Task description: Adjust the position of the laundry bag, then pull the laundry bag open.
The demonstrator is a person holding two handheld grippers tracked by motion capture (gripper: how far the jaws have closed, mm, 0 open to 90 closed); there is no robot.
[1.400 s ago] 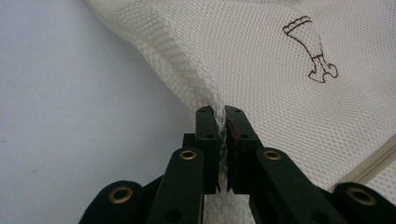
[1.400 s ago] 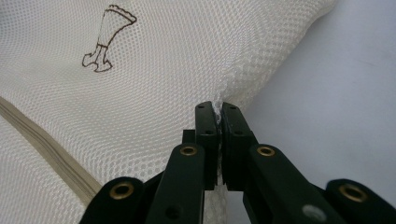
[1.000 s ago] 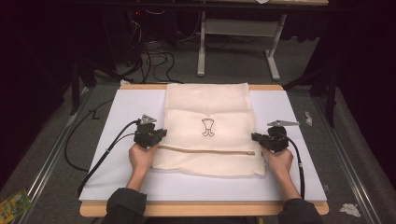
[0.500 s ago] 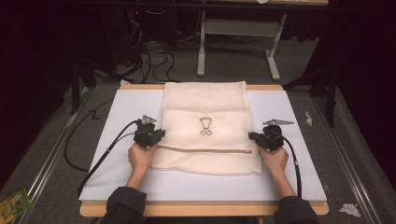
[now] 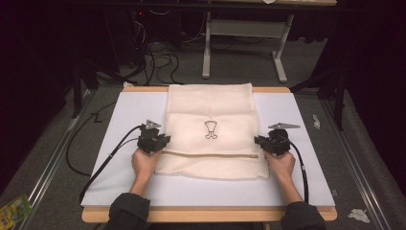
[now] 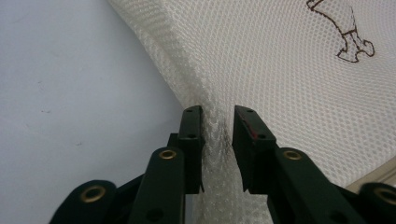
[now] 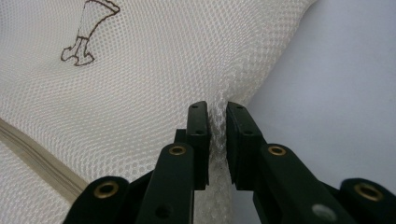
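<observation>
Mesh bag lay flat on the white board, zipper edge toward us. We had our left gripper and right gripper each pinching a side edge; folding looked barely begun, nothing yet lifted.

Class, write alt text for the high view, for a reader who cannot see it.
A person's two hands each hold a black tool, the left tool and the right tool, pinching opposite side edges of a cream mesh bag lying flat on a white table. The bag has a small brown drawing at its middle and a zip near the person.
</observation>
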